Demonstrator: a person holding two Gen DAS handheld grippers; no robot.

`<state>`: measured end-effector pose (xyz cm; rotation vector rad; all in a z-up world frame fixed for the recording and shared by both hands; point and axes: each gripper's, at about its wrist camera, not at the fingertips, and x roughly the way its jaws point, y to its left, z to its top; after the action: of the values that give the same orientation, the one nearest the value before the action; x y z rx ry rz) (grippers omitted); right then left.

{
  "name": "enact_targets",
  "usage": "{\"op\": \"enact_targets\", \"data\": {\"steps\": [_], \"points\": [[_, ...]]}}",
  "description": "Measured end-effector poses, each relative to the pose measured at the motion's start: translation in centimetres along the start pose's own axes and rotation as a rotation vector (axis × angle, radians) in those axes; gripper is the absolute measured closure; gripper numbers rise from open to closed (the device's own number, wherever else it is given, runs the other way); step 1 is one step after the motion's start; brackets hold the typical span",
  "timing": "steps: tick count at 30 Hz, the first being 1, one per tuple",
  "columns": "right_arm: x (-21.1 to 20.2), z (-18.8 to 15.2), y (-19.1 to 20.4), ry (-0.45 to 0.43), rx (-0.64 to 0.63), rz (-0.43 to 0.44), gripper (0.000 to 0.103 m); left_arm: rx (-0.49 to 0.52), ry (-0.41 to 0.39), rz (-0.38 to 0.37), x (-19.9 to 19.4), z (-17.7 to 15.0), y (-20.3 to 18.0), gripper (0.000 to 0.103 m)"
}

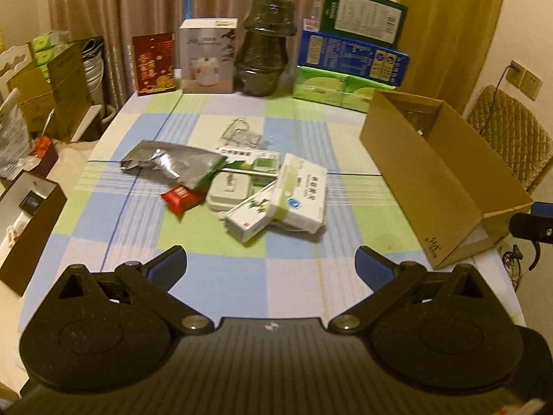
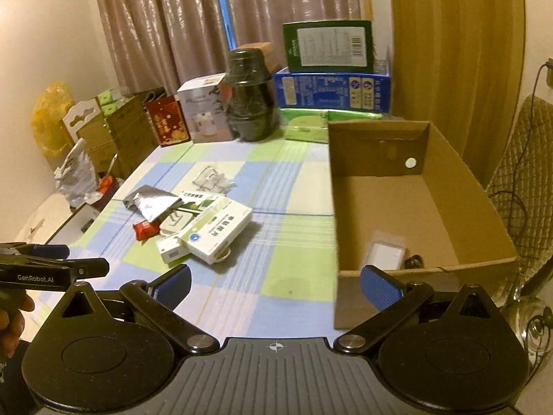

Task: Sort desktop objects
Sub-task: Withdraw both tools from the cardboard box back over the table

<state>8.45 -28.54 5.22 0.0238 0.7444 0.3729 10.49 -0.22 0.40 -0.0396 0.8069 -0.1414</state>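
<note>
While both grippers hang over the table's near edge, the left gripper (image 1: 271, 266) and right gripper (image 2: 274, 287) are spread wide and hold nothing. Mid-table lies the pile (image 1: 242, 190): white boxes, a red packet, a silver pouch. At the right edge stands the carton (image 2: 449, 186), with a small white item (image 2: 385, 254) already in its near end. The sorting looks barely begun; the next move calls for reaching forward to the nearest white box (image 1: 299, 195) and closing on it.
</note>
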Motion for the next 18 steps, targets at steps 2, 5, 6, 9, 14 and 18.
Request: {"op": "enact_targets", "data": {"steps": [2,5,6,9,14,18], "points": [[0.3,-0.1,0.4,0.005,-0.005,0.007,0.002,0.000,0.000,0.016,-0.2,-0.3,0.6,0.001],[0.8,-0.3,1.1,0.016,-0.010,0.016,0.002,-0.009,0.006,0.030,-0.4,-0.7,1.6,0.001],[1.0,-0.3,1.3,0.019,-0.010,0.020,0.002,-0.014,0.009,0.034,-0.4,-0.9,1.9,0.001],[1.4,-0.4,1.9,0.026,-0.013,0.029,0.002,-0.015,0.014,0.046,-0.5,-1.2,2.7,0.001],[1.8,-0.4,2.8,0.027,-0.013,0.037,0.002,-0.008,0.018,0.047,-0.2,-1.2,3.5,0.001],[2.4,-0.1,3.7,0.026,-0.011,0.040,0.002,0.009,0.025,0.044,0.3,-1.3,3.9,0.001]]}}
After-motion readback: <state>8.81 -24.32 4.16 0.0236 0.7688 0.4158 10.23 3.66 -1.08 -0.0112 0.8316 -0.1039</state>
